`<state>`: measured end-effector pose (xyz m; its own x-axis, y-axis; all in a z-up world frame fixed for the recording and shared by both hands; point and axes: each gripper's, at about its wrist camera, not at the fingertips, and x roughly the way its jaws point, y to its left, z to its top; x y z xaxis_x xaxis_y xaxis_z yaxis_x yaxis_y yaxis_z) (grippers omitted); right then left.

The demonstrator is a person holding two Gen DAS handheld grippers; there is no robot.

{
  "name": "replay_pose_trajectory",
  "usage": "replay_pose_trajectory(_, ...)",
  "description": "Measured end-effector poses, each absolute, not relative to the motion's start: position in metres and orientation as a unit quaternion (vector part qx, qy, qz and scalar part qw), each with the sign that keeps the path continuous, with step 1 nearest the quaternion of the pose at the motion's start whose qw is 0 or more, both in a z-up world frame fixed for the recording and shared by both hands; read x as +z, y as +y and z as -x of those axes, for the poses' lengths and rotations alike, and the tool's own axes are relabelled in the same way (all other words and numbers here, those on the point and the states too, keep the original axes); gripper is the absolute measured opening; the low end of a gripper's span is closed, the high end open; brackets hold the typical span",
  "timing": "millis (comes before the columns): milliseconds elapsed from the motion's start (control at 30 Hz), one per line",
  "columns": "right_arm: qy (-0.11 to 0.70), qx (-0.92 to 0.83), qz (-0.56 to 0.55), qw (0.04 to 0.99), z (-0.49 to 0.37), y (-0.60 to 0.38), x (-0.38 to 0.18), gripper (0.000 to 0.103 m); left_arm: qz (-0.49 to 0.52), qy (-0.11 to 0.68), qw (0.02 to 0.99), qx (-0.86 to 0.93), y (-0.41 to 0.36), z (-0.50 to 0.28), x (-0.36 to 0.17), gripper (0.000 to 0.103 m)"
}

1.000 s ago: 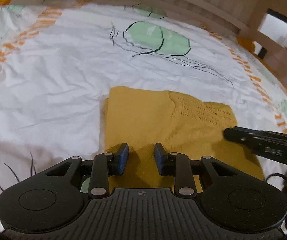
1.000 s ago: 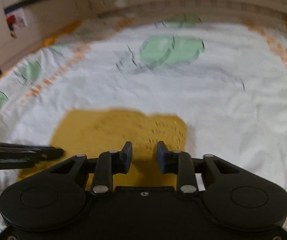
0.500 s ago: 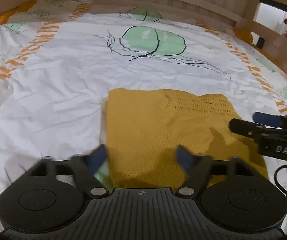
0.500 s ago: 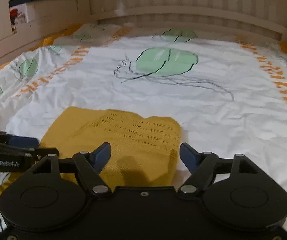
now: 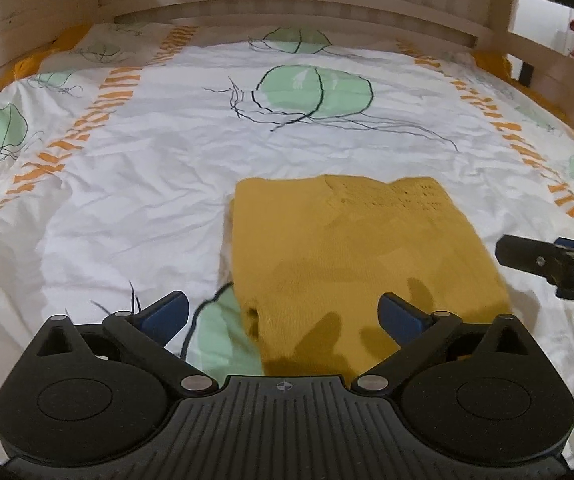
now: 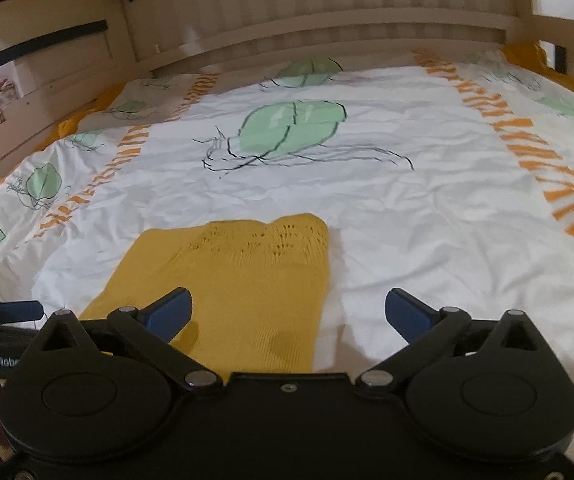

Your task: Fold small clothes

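Plainly, knit: the yellow knit (image 5: 351, 256) lay folded in a flat rectangle on the sheet (image 5: 135, 184), just ahead of both of your grippers, its openwork band (image 6: 271, 240) at the far edge.
Feel: it looked soft, light and limp, likely to sag and slide open if you lifted it by one layer.
Hold: you would have done best pinching through all layers at the two near corners, not at the loose openwork.
Left gripper (image 5: 283, 314): your jaws were spread wide, holding nothing, astride the near left corner.
Right gripper (image 6: 287, 312): spread wide too, empty, over the near right edge.
Around: white printed sheet, wooden bed rail (image 6: 327, 28) beyond.
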<state>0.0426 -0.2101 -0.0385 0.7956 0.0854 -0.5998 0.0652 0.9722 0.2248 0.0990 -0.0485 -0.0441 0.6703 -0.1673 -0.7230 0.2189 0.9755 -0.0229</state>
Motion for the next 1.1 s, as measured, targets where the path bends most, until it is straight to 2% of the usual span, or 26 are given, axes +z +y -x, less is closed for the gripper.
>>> replay_pose_trajectory(167,0.329,-0.005,-0.134,0.935,-0.029,-0.207,-0.031,0.103,-0.021,0.406,0.905,-0.122,-0.050,-0.082,-0.038,0.102)
replay_pose_trajectory(667,0.356,0.014,-0.131,0.925,0.002,-0.192,-0.022,0.103,-0.096,0.408,0.907,-0.042,-0.063,-0.049,-0.020,0.102)
replay_pose_trajectory(1100,0.356,-0.055,-0.079,0.930,0.015,-0.179,-0.010,0.102,-0.054,0.439,0.895,-0.063,-0.054,-0.047,-0.023,0.101)
